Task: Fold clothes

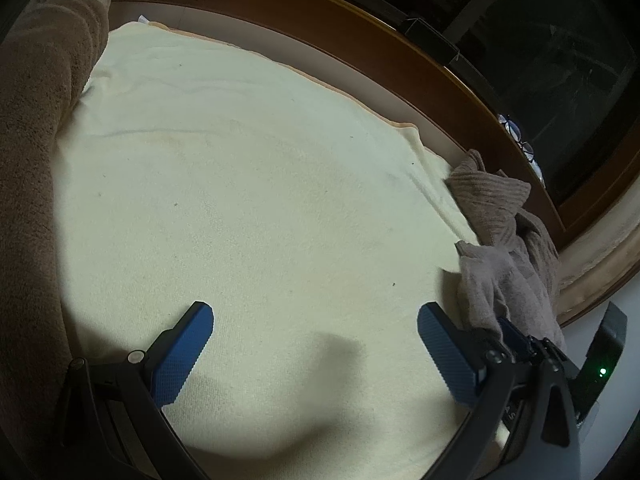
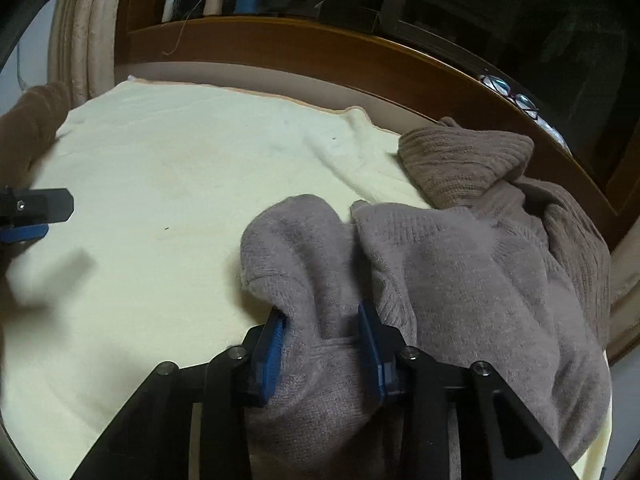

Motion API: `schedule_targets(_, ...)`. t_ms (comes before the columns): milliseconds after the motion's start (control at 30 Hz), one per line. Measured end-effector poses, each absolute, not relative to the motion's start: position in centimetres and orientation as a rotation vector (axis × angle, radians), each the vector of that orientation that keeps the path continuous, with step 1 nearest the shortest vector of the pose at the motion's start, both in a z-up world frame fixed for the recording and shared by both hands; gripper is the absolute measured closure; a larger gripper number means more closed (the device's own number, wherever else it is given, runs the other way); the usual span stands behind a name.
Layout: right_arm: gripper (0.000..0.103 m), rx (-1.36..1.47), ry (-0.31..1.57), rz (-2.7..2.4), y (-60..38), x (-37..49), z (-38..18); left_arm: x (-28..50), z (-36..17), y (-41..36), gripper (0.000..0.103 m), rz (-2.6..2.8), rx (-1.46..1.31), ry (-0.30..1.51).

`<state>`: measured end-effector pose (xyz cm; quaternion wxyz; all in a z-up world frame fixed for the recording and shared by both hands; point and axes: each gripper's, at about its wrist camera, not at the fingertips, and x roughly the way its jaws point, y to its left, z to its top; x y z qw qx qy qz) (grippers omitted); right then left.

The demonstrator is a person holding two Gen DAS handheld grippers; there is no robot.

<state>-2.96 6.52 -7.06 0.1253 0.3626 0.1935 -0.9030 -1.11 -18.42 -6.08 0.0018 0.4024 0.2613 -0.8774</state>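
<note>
Covering the bed, cream blanket, wooden frame behind, dim room

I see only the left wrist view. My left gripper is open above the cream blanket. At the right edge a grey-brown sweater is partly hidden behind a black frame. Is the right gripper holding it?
Observer: Yes. In the right wrist view the right gripper has a bunched fold of the grey-brown sweater between its blue pads.
Operator: Is the whole sweater lifted?
Observer: No. Most of it lies crumpled on the cream blanket, with the ribbed part heaped toward the wooden headboard.
Operator: Where is my left gripper from there?
Observer: At the far left edge, apart from the sweater.
</note>
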Motion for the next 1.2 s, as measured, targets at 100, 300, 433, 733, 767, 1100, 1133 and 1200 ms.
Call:
schedule_targets(100, 0.066, 1.061, 0.559, -2.519, 5.8, -2.5, -7.4, -1.2, -6.1, -18.1, 0.001, -2.750, 1.261, 0.796)
schedule_targets(300, 0.073, 1.100, 0.458, -2.480, 6.9, -3.5, -7.2, -1.1, -6.1, -17.7, 0.001, -2.735, 1.273, 0.769)
schedule_targets(433, 0.093, 1.012, 0.438, -2.607, 9.0, -2.5, -5.1, -1.0, -6.0, -17.5, 0.001, -2.727, 1.313, 0.755)
schedule_targets(733, 0.095, 0.547, 0.422, -2.992, 17.6, 1.1, 5.8, -1.2, -3.0, -13.7, 0.001, -2.844, 1.307, 0.618)
schedule_targets(767, 0.095, 0.519, 0.416, -3.020, 18.7, 1.3, 6.7, -1.2, -2.6, -13.0, 0.001, -2.872, 1.300, 0.591)
schedule_targets(1100, 0.096, 0.483, 0.253, -3.204, 29.4, 5.4, 7.3, -3.1, -1.1, -3.1, 0.001, -3.156, 1.345, 0.289)
schedule_targets(1133, 0.096, 0.491, 0.231, -3.217, 30.3, 5.8, 6.9, -3.5, -0.9, -2.2, 0.001, -3.184, 1.351, 0.259)
schedule_targets(1200, 0.099, 0.497, 0.181, -3.269, 32.6, 7.5, 6.1, -4.4, -0.5, -0.2, 0.001, -3.238, 1.356, 0.198)
